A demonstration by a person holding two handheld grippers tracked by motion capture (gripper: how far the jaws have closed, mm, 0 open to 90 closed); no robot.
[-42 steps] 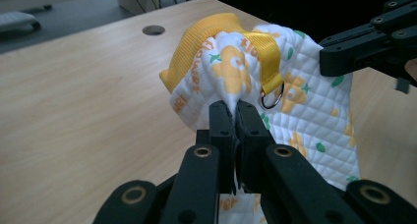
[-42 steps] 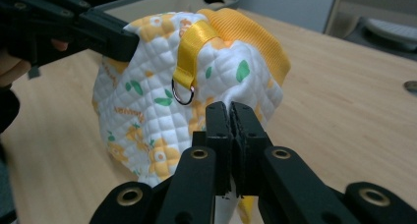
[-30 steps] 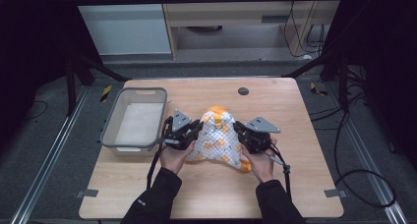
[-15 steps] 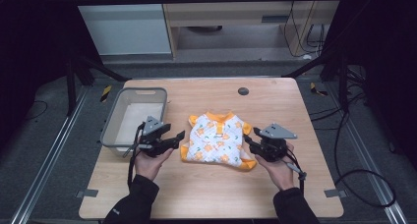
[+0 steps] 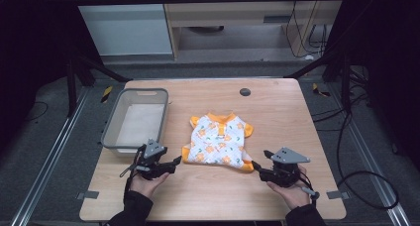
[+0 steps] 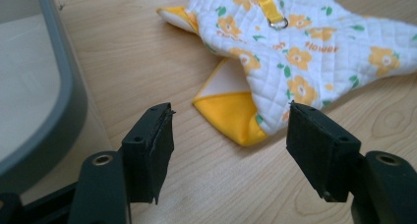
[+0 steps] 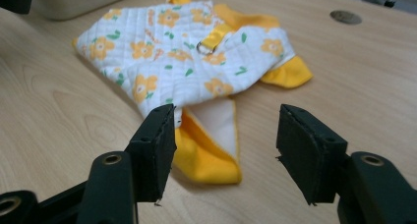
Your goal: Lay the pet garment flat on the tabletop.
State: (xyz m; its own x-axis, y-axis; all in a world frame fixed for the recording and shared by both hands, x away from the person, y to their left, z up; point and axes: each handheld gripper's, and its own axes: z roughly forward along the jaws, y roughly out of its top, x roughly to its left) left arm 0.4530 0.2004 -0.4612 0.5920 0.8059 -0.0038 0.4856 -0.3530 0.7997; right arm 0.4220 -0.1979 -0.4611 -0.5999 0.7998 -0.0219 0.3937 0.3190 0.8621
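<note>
Since the garment (image 5: 218, 141) is a small quilted piece, white with orange flowers and orange trim, it should handle as light, soft and limp: it will sag and fold wherever it is unsupported, and the doubled orange hems and sleeve cuffs look the firmest places to pinch. It lies spread flat on the table (image 5: 213, 196), about midway between the left and right edges, collar toward the far edge and hem toward the near edge.

Left to right. A grey bin (image 5: 136, 119) stands near the left edge. Beside its near corner the left gripper (image 5: 173, 162) rests just off the hem's left corner; its jaws have just been opening and stand released with nothing between them. The right gripper (image 5: 256, 166) sits at the hem's right corner; its jaws have likewise just been opening, and stand apart, gripping nothing.

The high view gives the overall layout and a dark round insert (image 5: 244, 91) near the far edge. The left gripper view adds what the high view is too coarse for: a folded orange corner (image 6: 231, 116) lying just ahead of the open jaws, a metal ring (image 6: 278, 22) on an orange strap, and the quilting. The right gripper view shows the other orange corner (image 7: 209, 150) turned up with its white lining exposed, close to the left-hand pad (image 7: 157, 145)
</note>
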